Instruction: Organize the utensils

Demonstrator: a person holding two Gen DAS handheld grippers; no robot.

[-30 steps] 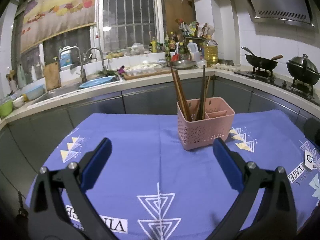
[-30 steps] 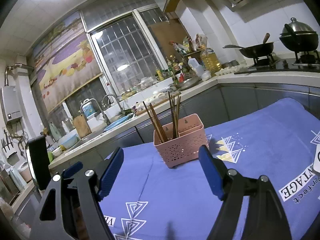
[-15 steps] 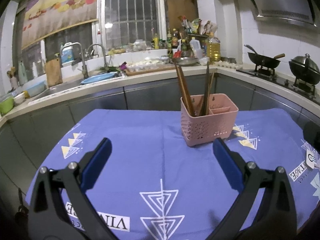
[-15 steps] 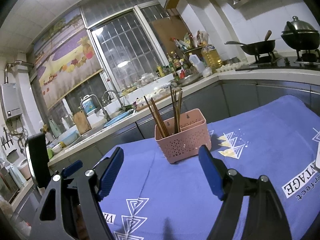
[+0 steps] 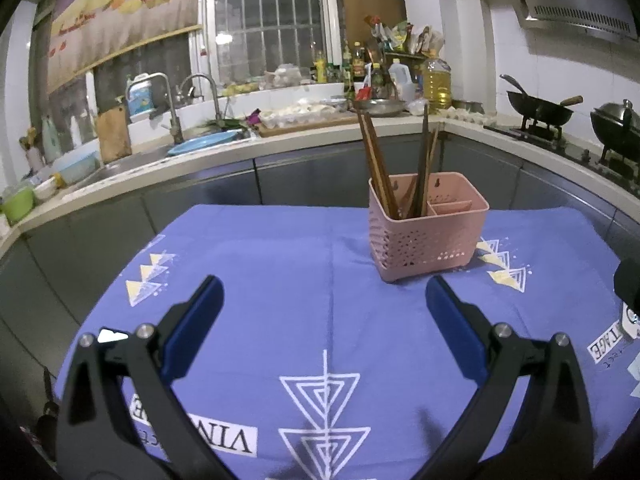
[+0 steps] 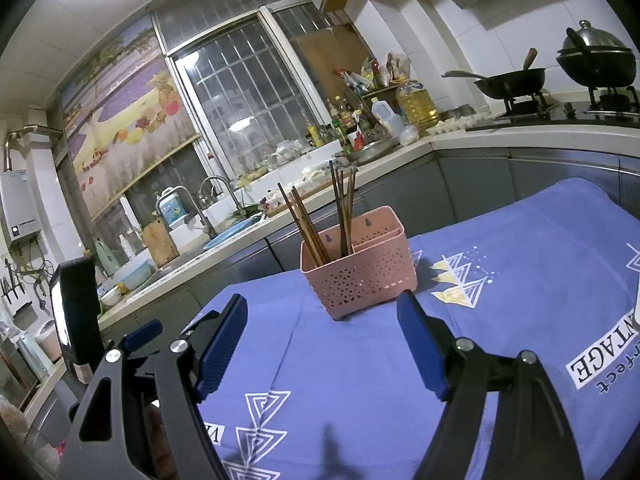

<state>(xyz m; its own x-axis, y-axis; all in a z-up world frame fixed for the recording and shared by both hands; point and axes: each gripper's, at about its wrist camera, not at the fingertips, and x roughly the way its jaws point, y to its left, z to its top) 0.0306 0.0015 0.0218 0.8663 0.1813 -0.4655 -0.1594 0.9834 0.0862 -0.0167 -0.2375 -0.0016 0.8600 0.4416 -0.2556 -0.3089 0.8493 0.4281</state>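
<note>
I've pulled both grippers back a touch; the pink utensil basket [image 5: 427, 227] now sits a bit more centered in both views.

The pink perforated utensil basket [image 5: 426, 236] holds brown chopsticks [image 5: 376, 160]. The tablecloth [image 5: 280, 280] is violet-blue with white and yellow triangle prints. Each claw [image 5: 320, 308] is black with blue pads [image 6: 222, 344].

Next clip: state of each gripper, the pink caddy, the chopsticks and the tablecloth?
left gripper: open, empty.
right gripper: open, empty.
pink caddy: upright on the cloth.
chopsticks: standing tilted in the caddy's larger compartment.
blue tablecloth: spread flat, one centre crease.
</note>
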